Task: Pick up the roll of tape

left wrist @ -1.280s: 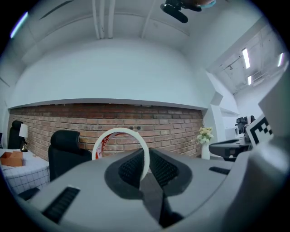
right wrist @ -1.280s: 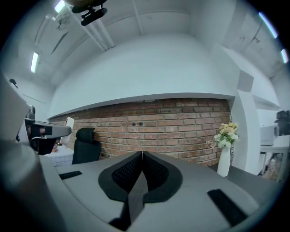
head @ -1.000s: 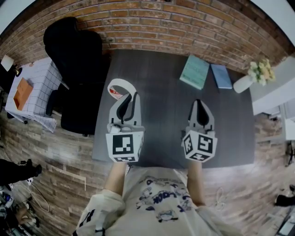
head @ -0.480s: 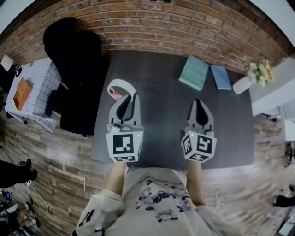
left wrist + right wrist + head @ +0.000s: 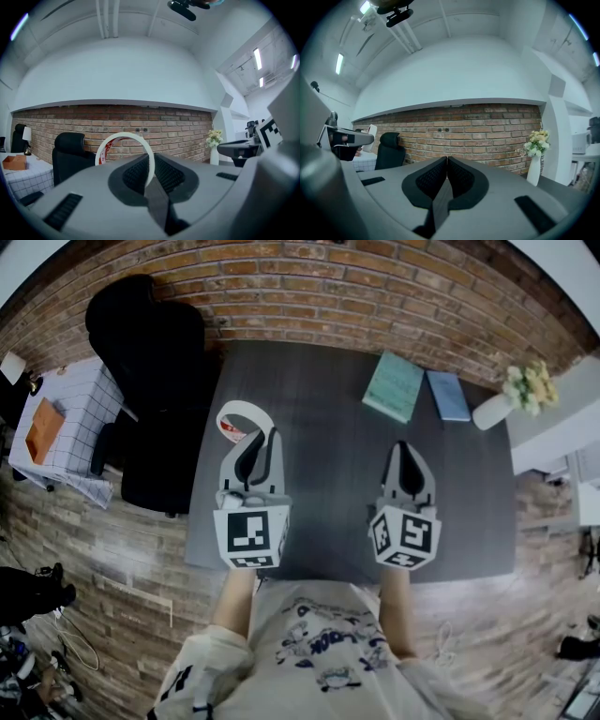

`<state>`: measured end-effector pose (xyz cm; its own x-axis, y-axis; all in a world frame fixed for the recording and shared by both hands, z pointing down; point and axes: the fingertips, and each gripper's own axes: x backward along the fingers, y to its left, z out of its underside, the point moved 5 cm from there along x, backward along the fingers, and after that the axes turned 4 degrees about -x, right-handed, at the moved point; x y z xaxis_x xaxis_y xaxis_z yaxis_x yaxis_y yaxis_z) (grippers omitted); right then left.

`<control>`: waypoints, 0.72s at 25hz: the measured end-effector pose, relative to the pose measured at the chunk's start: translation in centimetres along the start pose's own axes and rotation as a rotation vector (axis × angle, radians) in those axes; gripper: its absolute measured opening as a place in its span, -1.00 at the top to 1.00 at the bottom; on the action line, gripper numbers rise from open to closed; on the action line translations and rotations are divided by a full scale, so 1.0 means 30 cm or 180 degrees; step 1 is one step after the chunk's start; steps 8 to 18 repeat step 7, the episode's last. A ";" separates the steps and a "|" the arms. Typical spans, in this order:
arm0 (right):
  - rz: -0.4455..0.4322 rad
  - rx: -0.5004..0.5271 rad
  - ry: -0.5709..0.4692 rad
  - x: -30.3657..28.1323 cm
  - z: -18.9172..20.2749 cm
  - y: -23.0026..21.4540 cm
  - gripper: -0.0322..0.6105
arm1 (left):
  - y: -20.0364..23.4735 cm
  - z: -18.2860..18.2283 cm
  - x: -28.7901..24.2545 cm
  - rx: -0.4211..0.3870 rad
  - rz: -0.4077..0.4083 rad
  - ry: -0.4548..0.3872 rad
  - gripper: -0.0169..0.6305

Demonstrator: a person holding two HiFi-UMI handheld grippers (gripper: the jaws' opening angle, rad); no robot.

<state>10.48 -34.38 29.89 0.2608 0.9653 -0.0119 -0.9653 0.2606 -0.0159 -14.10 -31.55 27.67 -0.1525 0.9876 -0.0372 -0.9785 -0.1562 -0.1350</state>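
2 hand-held grippers hover level over the dark grey tabletop (image 5: 328, 437), and nothing has visibly changed over the last second: same poses, same grip in all 3 head-view frames. Left gripper (image 5: 264, 439) is clenched on the white roll of tape with red print inside (image 5: 238, 418). In the left gripper view its jaws (image 5: 149, 161) pinch the ring's right wall, with the roll (image 5: 125, 135) standing upright and brick wall showing through the hole. The roll looks clear of the table, near its left edge, so the pick-up reads as done and being held steady. Right gripper (image 5: 405, 451) has its jaws closed together on nothing (image 5: 446, 161) and sits idle, well apart from the roll. Teal book (image 5: 397, 385), blue book (image 5: 450, 395) and white vase of flowers (image 5: 494, 411) sit untouched at the far right.
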 end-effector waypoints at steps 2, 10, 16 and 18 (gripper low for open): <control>0.0010 -0.0003 0.0008 0.002 0.001 -0.003 0.89 | 0.002 0.001 0.000 -0.0044 0.0002 0.0004 0.83; 0.0014 -0.0011 -0.0010 0.006 -0.003 0.002 0.89 | 0.007 -0.002 0.007 0.0015 -0.0019 -0.0016 0.83; 0.0014 -0.0011 -0.0010 0.006 -0.003 0.002 0.89 | 0.007 -0.002 0.007 0.0015 -0.0019 -0.0016 0.83; 0.0014 -0.0011 -0.0010 0.006 -0.003 0.002 0.89 | 0.007 -0.002 0.007 0.0015 -0.0019 -0.0016 0.83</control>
